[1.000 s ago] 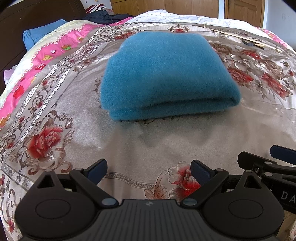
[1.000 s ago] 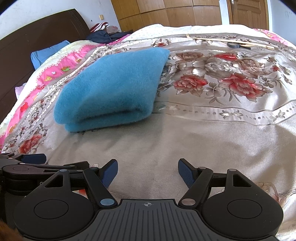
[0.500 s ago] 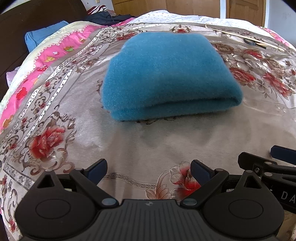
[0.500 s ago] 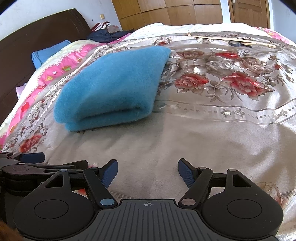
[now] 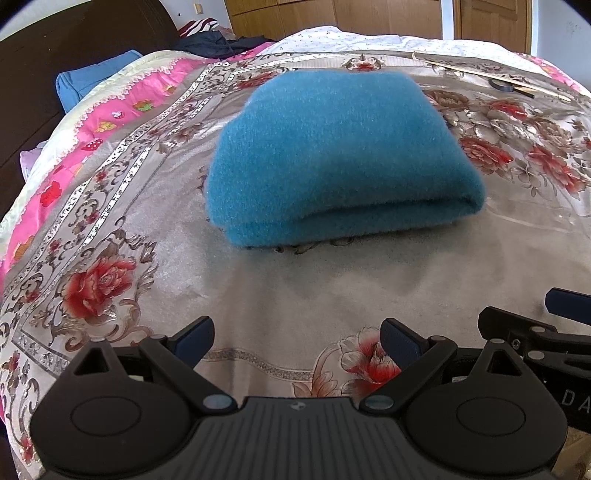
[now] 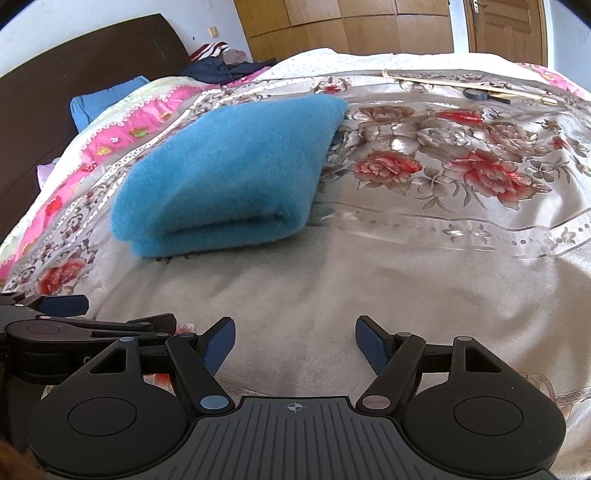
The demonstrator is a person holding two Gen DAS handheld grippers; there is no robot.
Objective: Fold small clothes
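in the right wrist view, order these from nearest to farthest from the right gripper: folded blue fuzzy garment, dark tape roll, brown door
1. The folded blue fuzzy garment, ahead and to the left of the right gripper, lying on the floral bedspread.
2. The dark tape roll, far right, near the bed's far edge beside a thin stick.
3. The brown door, beyond the bed on the back wall.

fuzzy fleece cloth (image 5: 332, 155), glossy satin bedspread (image 5: 369, 288) (floral)

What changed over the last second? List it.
Almost nothing. The folded blue garment lies in the same spot on the floral bedspread. The left hand-held gripper and right hand-held gripper remain open and empty, short of it; only the left view drifted slightly.
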